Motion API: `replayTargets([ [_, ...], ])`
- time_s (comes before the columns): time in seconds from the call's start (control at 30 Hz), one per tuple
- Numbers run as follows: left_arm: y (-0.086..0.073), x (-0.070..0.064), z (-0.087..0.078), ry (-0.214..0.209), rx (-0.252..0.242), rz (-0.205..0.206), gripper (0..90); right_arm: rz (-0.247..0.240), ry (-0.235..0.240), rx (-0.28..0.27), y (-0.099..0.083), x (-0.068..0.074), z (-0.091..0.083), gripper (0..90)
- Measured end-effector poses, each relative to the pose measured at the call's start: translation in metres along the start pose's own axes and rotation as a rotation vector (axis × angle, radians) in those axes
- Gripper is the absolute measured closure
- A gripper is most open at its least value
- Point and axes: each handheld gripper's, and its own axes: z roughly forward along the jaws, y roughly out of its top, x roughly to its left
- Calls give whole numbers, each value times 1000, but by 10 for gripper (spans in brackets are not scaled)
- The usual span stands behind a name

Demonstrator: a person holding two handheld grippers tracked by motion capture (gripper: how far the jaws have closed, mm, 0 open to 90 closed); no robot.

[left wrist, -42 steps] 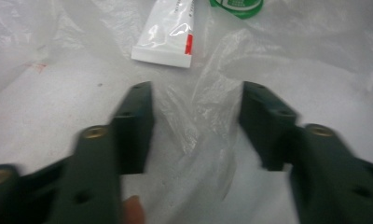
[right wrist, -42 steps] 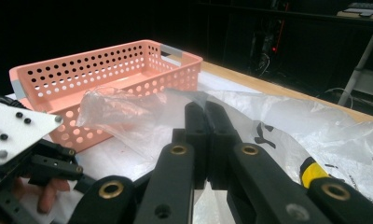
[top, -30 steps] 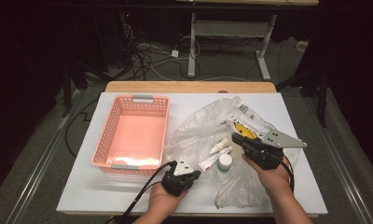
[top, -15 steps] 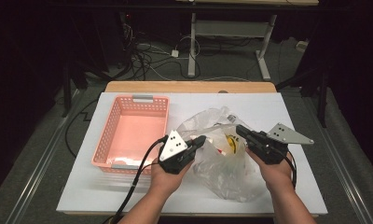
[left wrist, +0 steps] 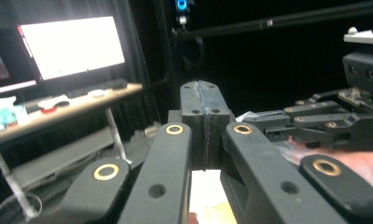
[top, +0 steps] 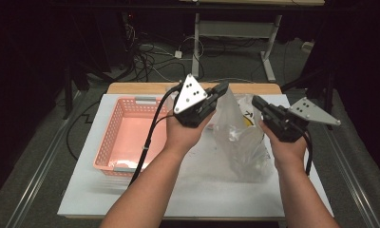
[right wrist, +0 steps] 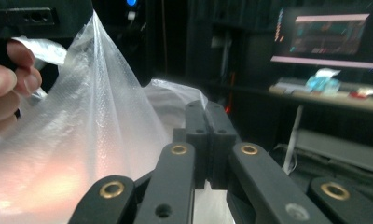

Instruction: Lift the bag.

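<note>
Left claw: raised up high over the bench, jaws pressed together on a top edge of the clear bag.
Right claw: raised on the other side, jaws together on the other top edge of the bag.
Clear bag: hangs between the two claws, its bottom low by the bench.
Why held this way: with each claw pinching one edge, the bag's mouth likely stays up, so the things inside cannot fall out.
Inside the bag: small white things and something yellow; they are too blurry to name.
Bag feel: thin, see-through plastic, shiny and wrinkly, with tiny bumps seen in the right gripper view. It pulls into a pointy peak where it is pinched.
Pink basket: sits on the bench just left of the bag. It is a box shape of hard plastic with many little holes in its walls.
Bench: flat, white and smooth.
Claw look: black, hard bars with gold rings.
</note>
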Motion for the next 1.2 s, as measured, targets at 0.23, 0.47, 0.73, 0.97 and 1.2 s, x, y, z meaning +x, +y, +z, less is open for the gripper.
replayTargets([
  [0.23, 35, 14, 15, -10, -87, -18, 890, -1, -67, -103, 42, -16, -1, 900],
  [0.47, 13, 22, 26, 29, 14, -41, 887, 5, -117, -80, 44, -34, -2, 900],
  [0.73, -28, 20, -6, 58, 89, -114, 611, 43, -125, 4, 8, -43, -2, 862],
  [0.97, -51, 10, -58, 65, 99, -142, 400, 41, -81, -34, 11, -36, -27, 624],
  [1.2, -68, 12, -92, 61, 115, -188, 287, 14, -89, -90, 17, -35, -69, 472],
])
